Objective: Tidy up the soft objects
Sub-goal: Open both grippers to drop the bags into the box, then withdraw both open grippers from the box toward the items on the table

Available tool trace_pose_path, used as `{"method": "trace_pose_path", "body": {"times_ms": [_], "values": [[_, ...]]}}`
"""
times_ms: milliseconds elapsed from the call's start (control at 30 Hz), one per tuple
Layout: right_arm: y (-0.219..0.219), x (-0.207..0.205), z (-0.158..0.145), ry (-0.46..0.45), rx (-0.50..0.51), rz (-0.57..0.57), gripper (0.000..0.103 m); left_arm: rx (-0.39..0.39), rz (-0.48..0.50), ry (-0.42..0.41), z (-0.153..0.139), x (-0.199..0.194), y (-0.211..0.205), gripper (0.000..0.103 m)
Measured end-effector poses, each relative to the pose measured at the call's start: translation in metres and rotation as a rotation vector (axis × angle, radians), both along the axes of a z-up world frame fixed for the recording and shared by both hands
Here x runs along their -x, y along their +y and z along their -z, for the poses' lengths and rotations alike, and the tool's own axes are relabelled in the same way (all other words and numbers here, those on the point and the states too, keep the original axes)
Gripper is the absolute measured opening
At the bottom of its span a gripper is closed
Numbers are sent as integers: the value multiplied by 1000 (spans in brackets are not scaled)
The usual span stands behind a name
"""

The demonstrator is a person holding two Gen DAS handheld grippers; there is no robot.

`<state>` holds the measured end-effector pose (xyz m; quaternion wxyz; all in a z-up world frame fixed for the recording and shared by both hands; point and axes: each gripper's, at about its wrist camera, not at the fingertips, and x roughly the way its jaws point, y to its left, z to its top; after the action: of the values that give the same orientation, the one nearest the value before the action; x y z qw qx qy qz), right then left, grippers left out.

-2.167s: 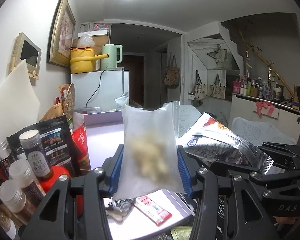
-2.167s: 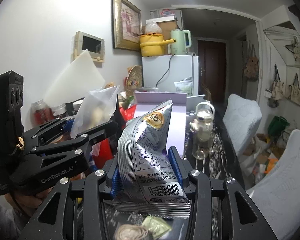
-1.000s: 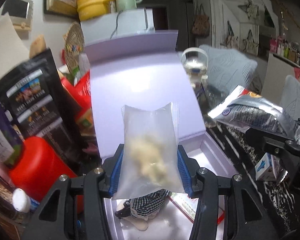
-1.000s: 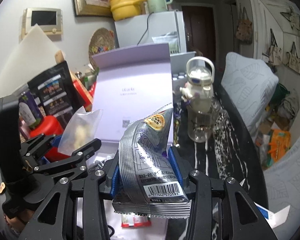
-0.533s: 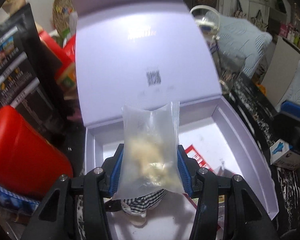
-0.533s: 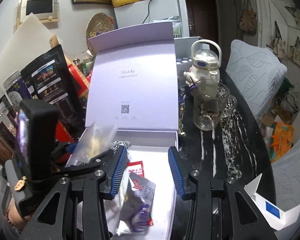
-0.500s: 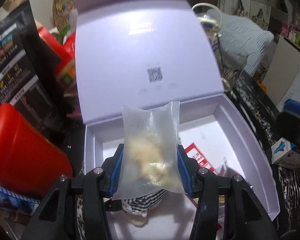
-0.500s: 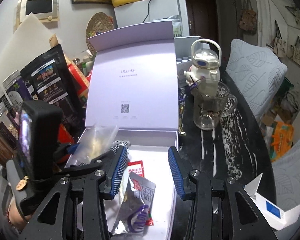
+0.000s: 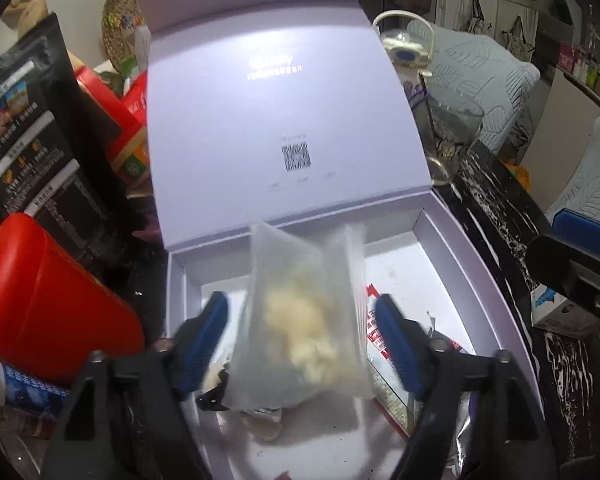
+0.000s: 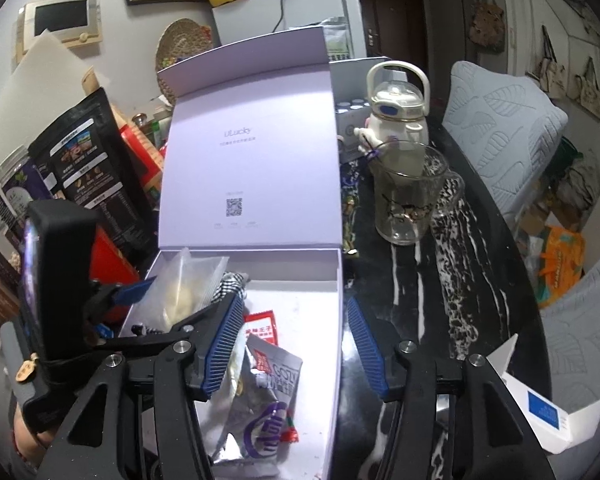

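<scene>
An open lavender box (image 10: 337, 280) stands on the dark table, its lid (image 10: 252, 140) upright behind it. My left gripper (image 9: 300, 312) hovers over the box's near left corner with its jaws opening. A clear bag of pale lumps (image 9: 304, 320) hangs blurred between the blue pads, with a gap on each side. In the right wrist view the same bag (image 10: 184, 288) leans in the box's left corner. My right gripper (image 10: 296, 340) is over the box, its jaws opening with nothing between them. Below it a silver snack bag (image 10: 264, 404) lies in the box.
A checked cloth item (image 10: 232, 282) and a red sachet (image 10: 260, 324) also lie in the box. A red container (image 9: 40, 292), black pouches (image 9: 32, 120) and jars (image 10: 8, 184) crowd the left. A glass pitcher (image 10: 408, 196), a white bottle (image 10: 396, 120) and a small carton (image 10: 540, 408) stand to the right.
The left jaws have spread and the clear bag has come loose from the pads over the box. The right jaws stand wider above the silver bag, which dropped into the box.
</scene>
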<state>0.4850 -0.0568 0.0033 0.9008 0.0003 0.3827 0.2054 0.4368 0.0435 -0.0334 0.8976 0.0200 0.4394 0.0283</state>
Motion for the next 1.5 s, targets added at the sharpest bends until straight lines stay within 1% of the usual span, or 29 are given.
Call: {"method": "trace_pose_path", "body": {"times_ms": [33,167,267,367,633,733,867,933,1100,1200,1267,1367,1500], "values": [[-2,0,-1,-2,2,5,56,-5,-3,-9,-2,1,0,83],[-9,2,-5,-10,-4,20,60,-4,-20,-19,-10,4,3,84],[-12,4,-9,-22,-7,27,60,0,-30,-37,-16,8,6,84],[-14,6,-12,-30,-6,29,60,-18,-30,-53,-23,13,7,84],[-16,17,-26,-69,-19,15,60,-5,-11,-147,-50,32,10,84],[-17,25,-34,-97,-26,6,60,4,-5,-181,-62,40,11,84],[-16,36,-45,-135,-34,-7,60,24,12,-205,-74,50,12,84],[-15,43,-51,-156,-35,-14,62,29,16,-216,-79,55,12,84],[-11,62,-60,-205,-6,-18,63,40,39,-244,-92,69,8,83],[-12,75,-69,-248,-9,-28,63,38,54,-292,-103,82,4,83],[-13,80,-73,-260,-9,-21,63,28,47,-315,-108,90,3,84],[-13,91,-75,-272,-5,-13,63,34,48,-333,-115,103,2,83],[-14,107,-71,-255,-4,-8,63,24,66,-349,-119,128,0,83]]}}
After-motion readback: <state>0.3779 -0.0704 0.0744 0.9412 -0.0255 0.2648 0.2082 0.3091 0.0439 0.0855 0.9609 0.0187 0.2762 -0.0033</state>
